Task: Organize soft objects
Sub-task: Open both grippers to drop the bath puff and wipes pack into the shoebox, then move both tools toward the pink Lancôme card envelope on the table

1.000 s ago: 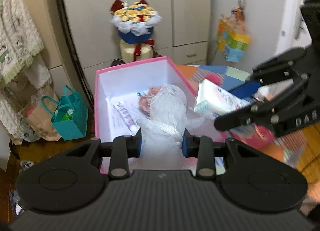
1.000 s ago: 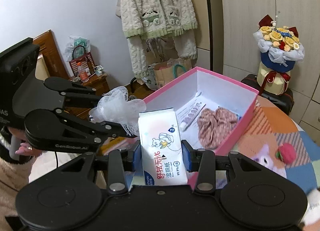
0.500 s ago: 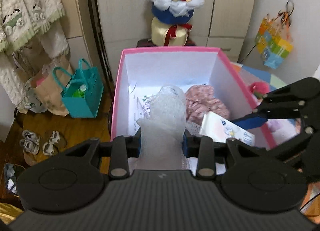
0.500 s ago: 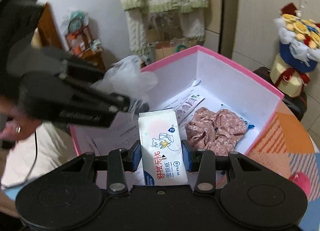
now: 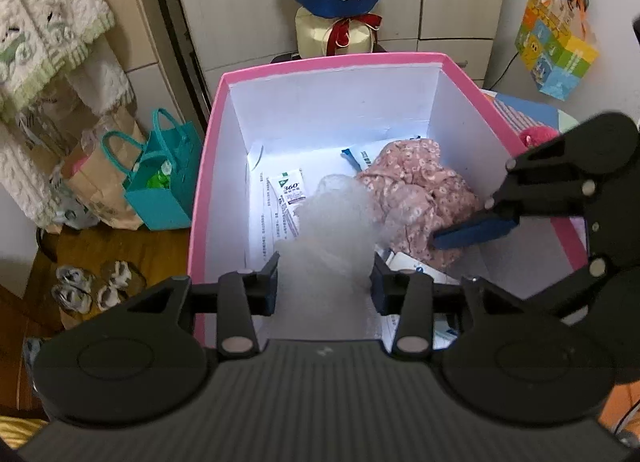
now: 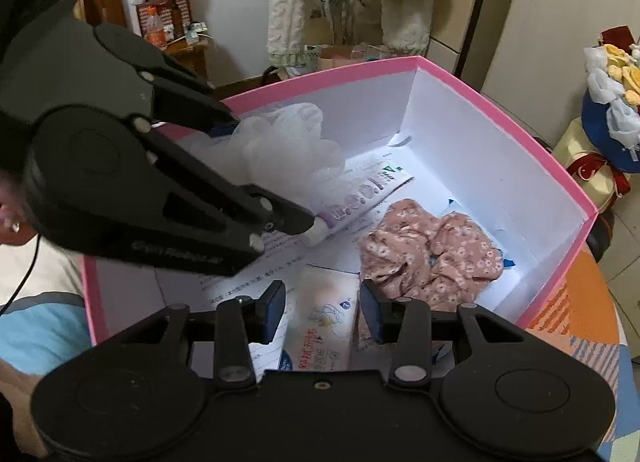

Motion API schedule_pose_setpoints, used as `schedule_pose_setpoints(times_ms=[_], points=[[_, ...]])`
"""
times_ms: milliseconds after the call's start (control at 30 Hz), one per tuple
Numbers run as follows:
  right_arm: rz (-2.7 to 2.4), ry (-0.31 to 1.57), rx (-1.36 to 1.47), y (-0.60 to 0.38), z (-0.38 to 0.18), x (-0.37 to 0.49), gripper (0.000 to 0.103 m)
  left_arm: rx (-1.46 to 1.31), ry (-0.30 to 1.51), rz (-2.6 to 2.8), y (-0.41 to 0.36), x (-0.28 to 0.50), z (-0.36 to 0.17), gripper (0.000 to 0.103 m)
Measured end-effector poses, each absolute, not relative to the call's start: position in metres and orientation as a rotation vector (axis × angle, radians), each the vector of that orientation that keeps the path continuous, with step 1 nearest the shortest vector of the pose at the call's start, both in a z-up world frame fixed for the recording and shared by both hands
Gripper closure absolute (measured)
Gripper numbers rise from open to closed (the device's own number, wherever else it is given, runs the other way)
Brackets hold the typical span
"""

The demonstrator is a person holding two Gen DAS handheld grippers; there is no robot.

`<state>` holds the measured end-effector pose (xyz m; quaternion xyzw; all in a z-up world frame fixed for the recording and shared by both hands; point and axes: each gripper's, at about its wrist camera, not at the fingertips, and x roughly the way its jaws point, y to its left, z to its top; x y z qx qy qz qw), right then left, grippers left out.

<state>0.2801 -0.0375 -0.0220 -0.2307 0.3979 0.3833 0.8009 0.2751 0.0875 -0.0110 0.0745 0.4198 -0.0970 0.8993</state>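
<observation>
Your left claw (image 5: 324, 288) hangs inside the pink box (image 5: 332, 63), and its jaws are opening. One white mesh bath sponge (image 5: 328, 229) sits between them, its bulk reaching forward and down toward the box floor. Whether the pads are pressing on it or only brushing it you cannot tell; the netting fills the gap from side to side.

Your right claw (image 6: 323, 312) is also in the box, jaws opening. One pack of wet wipes (image 6: 324, 326) lies between them on the box floor, long axis running straight away from you along the fingers. A gap shows on either side of the pack, so the pads stand clear of it.

On the floor of the box there are also one crumpled pink floral cloth (image 6: 430, 252), on the right, and one tube of cream (image 6: 360, 199), lying slantwise with its cap end toward the near left. Printed paper sheets (image 6: 280, 254) line the bottom. The box stands on a tabletop (image 6: 576, 302) with a colourful patchwork cover.
</observation>
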Motion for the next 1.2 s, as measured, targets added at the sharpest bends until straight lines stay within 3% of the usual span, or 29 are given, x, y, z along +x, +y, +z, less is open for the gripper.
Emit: schedule_pose_setpoints(times_ms=[100, 233, 433, 700, 833, 1200], points=[[0.824, 0.82, -0.491, -0.043, -0.014, 0.27, 0.034, 0.164, 0.856, -0.207, 0.084, 0.269, -0.008, 0.039], [0.811, 0.785, -0.481, -0.054, -0.004, 0.253, 0.028, 0.228, 0.786, -0.204, 0.079, 0.252, 0.005, 0.027], [0.793, 0.748, -0.411, -0.073, 0.022, 0.224, 0.027, 0.236, 0.734, -0.236, 0.08, 0.222, 0.038, 0.026], [0.782, 0.668, -0.362, -0.11, 0.06, 0.161, 0.017, 0.182, 0.709, -0.331, 0.079, 0.163, 0.082, 0.025], [0.787, 0.627, -0.31, -0.137, 0.075, 0.129, 0.016, 0.155, 0.671, -0.388, 0.076, 0.128, 0.098, 0.02], [0.682, 0.499, -0.207, -0.211, 0.076, 0.048, 0.013, 0.127, 0.556, -0.531, 0.045, 0.063, 0.106, 0.016]])
